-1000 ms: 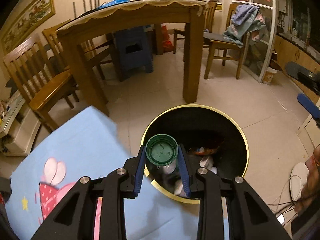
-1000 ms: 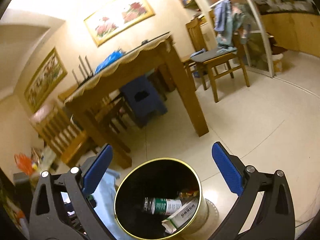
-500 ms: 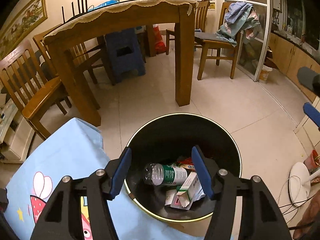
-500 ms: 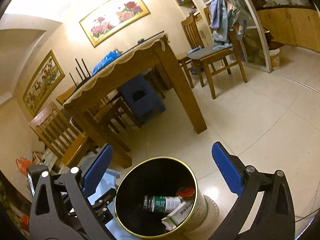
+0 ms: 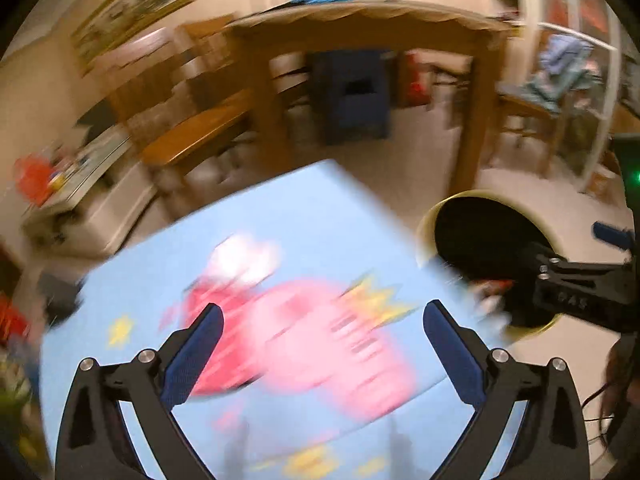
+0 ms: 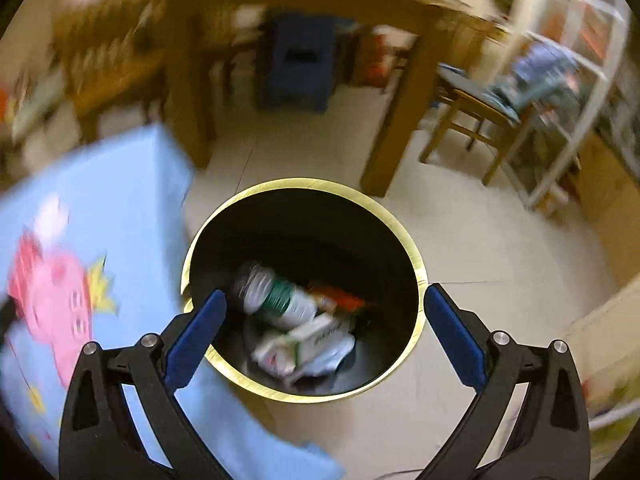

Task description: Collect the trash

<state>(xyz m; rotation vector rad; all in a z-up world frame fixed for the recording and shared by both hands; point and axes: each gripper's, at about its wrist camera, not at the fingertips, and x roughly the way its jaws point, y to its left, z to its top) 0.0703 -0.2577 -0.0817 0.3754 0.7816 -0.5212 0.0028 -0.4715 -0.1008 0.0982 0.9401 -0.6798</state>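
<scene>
A round black bin with a gold rim [image 6: 416, 280] stands on the tiled floor. Inside it lie a plastic bottle with a green label [image 6: 276, 300] and a crumpled carton [image 6: 308, 340]. My right gripper [image 6: 324, 332] is open and empty, right above the bin's mouth. My left gripper [image 5: 322, 344] is open and empty over the light blue cartoon cloth [image 5: 280, 240]. The bin [image 5: 428, 220] shows at the right of the left wrist view, with the right gripper's black body [image 5: 576, 292] over it. Both views are blurred by motion.
A wooden dining table [image 6: 400, 120] with chairs and a blue plastic stool [image 6: 296, 68] under it stands behind the bin. A chair draped with clothes [image 6: 532, 80] is at the right. The blue cloth [image 6: 120, 208] lies left of the bin.
My left gripper let the bottle drop into the bin, opened wide and swung left over the blue cloth. My right gripper tilted down over the bin's mouth.
</scene>
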